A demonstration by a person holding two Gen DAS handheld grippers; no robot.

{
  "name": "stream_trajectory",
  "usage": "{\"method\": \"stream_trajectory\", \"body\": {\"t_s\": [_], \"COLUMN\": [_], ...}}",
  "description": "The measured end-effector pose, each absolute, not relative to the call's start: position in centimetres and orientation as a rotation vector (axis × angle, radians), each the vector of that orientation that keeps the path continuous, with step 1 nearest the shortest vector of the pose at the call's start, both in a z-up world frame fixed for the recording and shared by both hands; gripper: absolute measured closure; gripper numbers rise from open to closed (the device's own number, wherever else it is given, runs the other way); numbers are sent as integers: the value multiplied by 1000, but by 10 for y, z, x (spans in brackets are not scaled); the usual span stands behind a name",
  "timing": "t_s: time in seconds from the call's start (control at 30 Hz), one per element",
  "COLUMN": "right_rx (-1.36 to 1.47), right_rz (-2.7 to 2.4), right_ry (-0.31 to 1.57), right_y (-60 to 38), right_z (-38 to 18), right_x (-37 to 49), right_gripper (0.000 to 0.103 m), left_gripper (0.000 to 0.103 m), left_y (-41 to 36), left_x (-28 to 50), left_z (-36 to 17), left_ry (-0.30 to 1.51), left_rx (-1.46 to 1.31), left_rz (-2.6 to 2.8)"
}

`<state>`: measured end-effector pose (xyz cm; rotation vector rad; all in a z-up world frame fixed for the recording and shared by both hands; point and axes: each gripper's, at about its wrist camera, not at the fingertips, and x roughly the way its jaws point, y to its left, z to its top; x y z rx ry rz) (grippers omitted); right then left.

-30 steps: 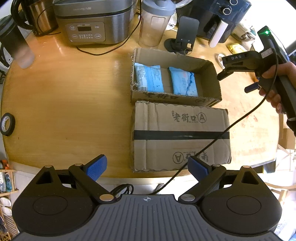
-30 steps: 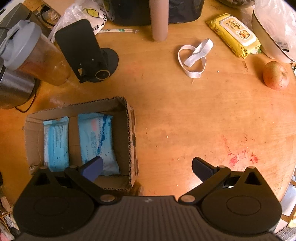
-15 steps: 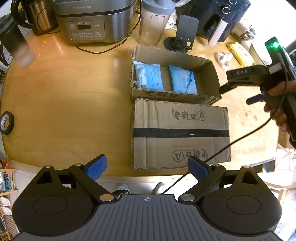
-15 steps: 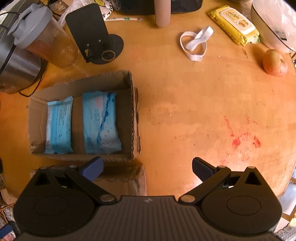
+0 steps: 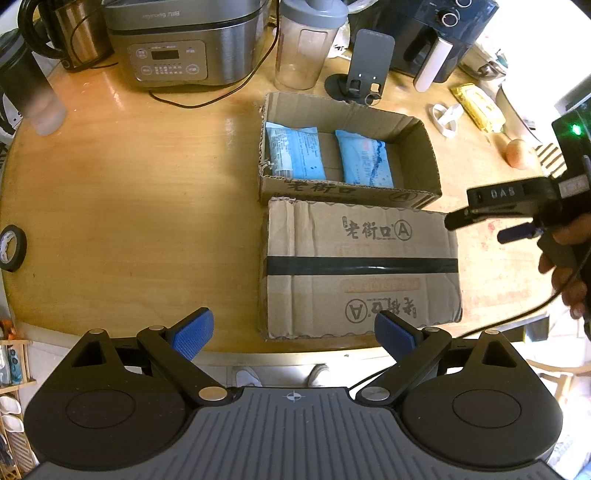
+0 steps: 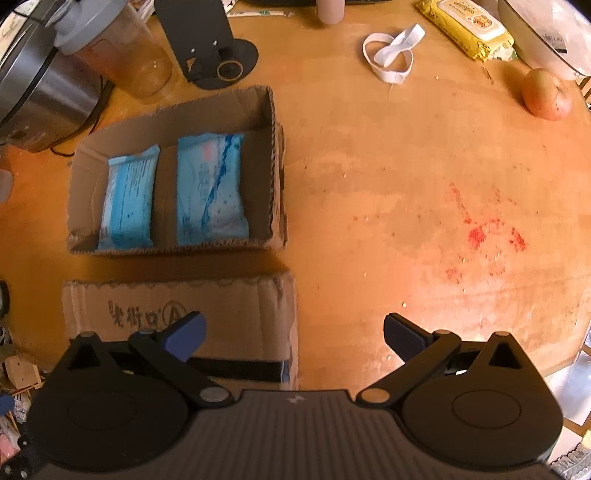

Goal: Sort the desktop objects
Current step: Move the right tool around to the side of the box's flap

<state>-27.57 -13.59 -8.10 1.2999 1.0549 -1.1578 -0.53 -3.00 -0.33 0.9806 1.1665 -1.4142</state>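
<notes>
a: sitting side by side in the open cardboard box (image 5: 413,147), two blue packets (image 5: 364,158) are lying flat on its floor, and a closed box (image 5: 362,266) with a black tape stripe is resting just in front of it.

b: what are the grippers doing?

a: both are hovering with fingers spread wide and holding nothing. the left gripper (image 5: 293,332) is hanging over the near edge of the table (image 5: 129,192), and the right gripper (image 6: 293,334) is hanging over the closed box's corner and bare wood.

b: anything lying loose outside the box?

a: a yellow wipes pack (image 6: 467,27), a white elastic band (image 6: 391,55) and an apple (image 6: 546,94) are lying at the far right, well apart from the box. whether those are meant to go in, i cannot tell.

b: so is the sorting ending or midway?

a: it is fitting either: packets stowed and the job closing, or more things waiting to be gathered.

b: how would those packets be handling?

a: i am judging them light, soft and crinkly, with slick film that is likely slipping under a loose pinch. gripping across the narrow width near the middle looks safest; the sealed ends are looking thin and floppy.

b: and the others?

a: the wipes pack is looking squashy but fuller, so across its short side. the apple is firm, round and probably bruising under a hard squeeze. the band is limp, so pinching one strand is looking best.
</notes>
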Motion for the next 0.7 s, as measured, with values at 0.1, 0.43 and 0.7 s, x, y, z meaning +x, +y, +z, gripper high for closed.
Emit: {"method": "stream_trajectory", "body": {"t_s": [0.1, 0.43, 0.7], "right_rx": [1304, 1334, 1349], "right_rz": [-1152, -1145, -1131], "right_ry": [1054, 1060, 1042], "right_y": [-128, -102, -91], "right_z": [-81, -90, -90], "right_x": [-276, -279, -279], "right_gripper": [0, 0, 0], "left_gripper": [7, 7, 7], "left_y": [-31, -32, -34], "left_x": [-6, -5, -4], "left_z": [-4, -5, -8], "left_ry": [1167, 1172, 1189], "left_rx": [981, 980, 992], "left_rz": [-1416, -1415, -1412]}}
